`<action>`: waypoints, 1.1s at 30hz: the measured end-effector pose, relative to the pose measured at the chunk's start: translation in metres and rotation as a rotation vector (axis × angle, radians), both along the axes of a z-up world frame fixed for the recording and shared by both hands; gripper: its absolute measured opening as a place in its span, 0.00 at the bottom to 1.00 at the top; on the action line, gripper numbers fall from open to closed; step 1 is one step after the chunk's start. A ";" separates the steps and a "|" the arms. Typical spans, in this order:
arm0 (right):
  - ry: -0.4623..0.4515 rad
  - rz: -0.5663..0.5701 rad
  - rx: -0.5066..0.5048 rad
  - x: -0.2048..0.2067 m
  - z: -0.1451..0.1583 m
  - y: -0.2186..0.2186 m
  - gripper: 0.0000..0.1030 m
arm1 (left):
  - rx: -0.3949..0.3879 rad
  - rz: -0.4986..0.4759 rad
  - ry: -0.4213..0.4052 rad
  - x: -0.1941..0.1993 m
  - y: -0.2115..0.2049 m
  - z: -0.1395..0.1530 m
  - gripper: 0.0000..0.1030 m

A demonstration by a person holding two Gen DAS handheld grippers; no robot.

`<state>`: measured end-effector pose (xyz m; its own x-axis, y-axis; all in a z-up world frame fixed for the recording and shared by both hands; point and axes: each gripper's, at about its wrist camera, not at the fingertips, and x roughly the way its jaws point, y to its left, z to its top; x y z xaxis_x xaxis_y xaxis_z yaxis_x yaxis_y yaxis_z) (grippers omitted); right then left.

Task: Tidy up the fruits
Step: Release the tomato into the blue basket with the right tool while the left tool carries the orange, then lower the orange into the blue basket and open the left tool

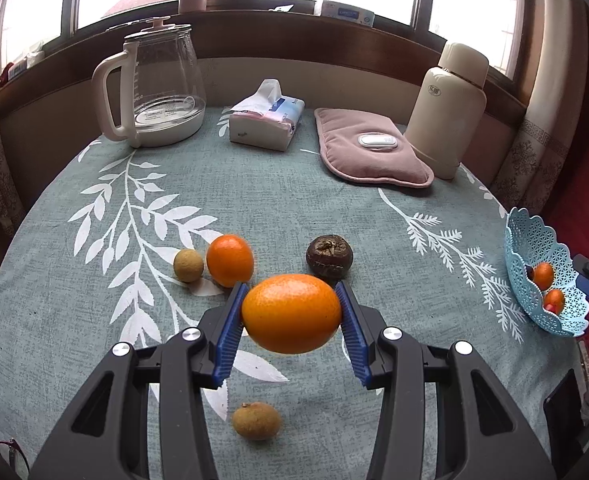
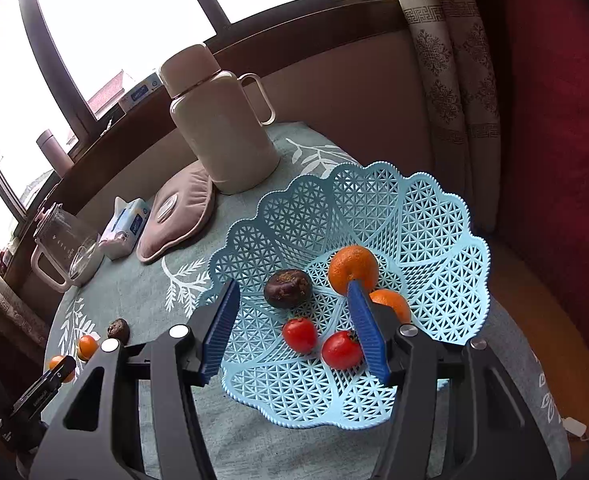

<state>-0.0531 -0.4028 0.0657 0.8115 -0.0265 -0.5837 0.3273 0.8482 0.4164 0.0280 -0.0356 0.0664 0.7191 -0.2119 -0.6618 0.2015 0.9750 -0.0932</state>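
Left-wrist view: an orange (image 1: 291, 313), at lower centre, is clamped across its widest girth between the jaws of the left gripper (image 1: 291, 316), raised off the bench (image 1: 254, 200). The fruit is judged firm, smooth-skinned and moderately heavy, so a mid-girth grip suits it. Right-wrist view: the right gripper (image 2: 294, 320) has its jaws apart and empty over the blue basket (image 2: 434, 216), whose contents are shown fully only here: a dark fruit (image 2: 287, 288), two red fruits (image 2: 300, 334) and two oranges (image 2: 353, 269).
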 end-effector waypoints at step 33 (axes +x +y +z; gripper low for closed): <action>-0.111 -0.122 0.004 -0.027 0.014 -0.038 0.66 | 0.017 -0.482 -0.027 -0.031 -0.223 0.004 0.44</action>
<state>-0.0798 -0.4408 0.0802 0.8617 -0.1263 -0.4914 0.3795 0.8032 0.4592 -0.0034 -0.2586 0.0703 0.5585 -0.5143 -0.6509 0.6328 0.7714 -0.0665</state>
